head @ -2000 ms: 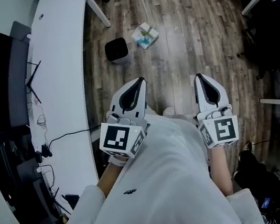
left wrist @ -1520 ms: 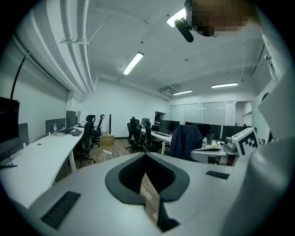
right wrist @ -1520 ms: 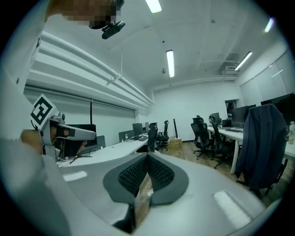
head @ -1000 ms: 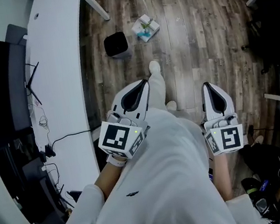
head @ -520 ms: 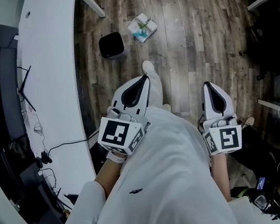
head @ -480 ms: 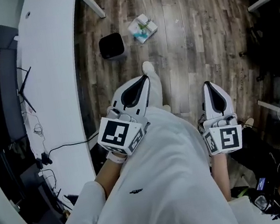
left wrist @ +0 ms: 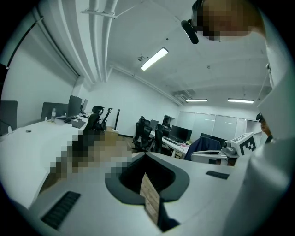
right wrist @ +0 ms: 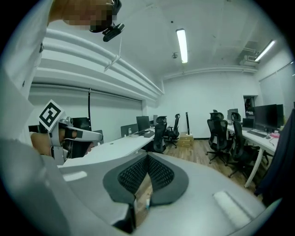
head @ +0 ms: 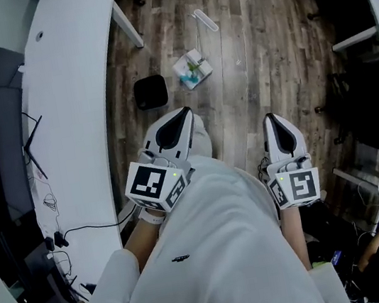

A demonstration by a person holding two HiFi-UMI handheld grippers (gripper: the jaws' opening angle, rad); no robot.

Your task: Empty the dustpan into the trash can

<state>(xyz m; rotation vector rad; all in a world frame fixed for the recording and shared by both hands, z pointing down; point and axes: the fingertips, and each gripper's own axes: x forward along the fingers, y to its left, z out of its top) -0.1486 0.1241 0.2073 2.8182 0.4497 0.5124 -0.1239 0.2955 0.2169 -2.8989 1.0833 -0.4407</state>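
Observation:
A small black trash can (head: 151, 92) stands on the wooden floor beside the white desk. Just right of it lies the dustpan (head: 191, 68) with pale litter in it, and its long handle (head: 205, 20) points away. My left gripper (head: 186, 111) is held out in front of the body, short of the trash can, shut and with nothing in it. My right gripper (head: 270, 118) is level with it further right, also shut and empty. In the left gripper view the left gripper (left wrist: 146, 157) has its jaws together, as does the right gripper (right wrist: 147, 156) in the right gripper view.
A long curved white desk (head: 72, 95) runs along the left, with a slanted leg (head: 126, 24) near the trash can and cables and monitors on it. Dark office chairs and desks (head: 371, 73) crowd the right. The person's white clothing (head: 220, 250) fills the lower middle.
The trash can and dustpan have slid lower in the head view, nearer to both grippers. The grippers were carried forward side by side and stay shut.

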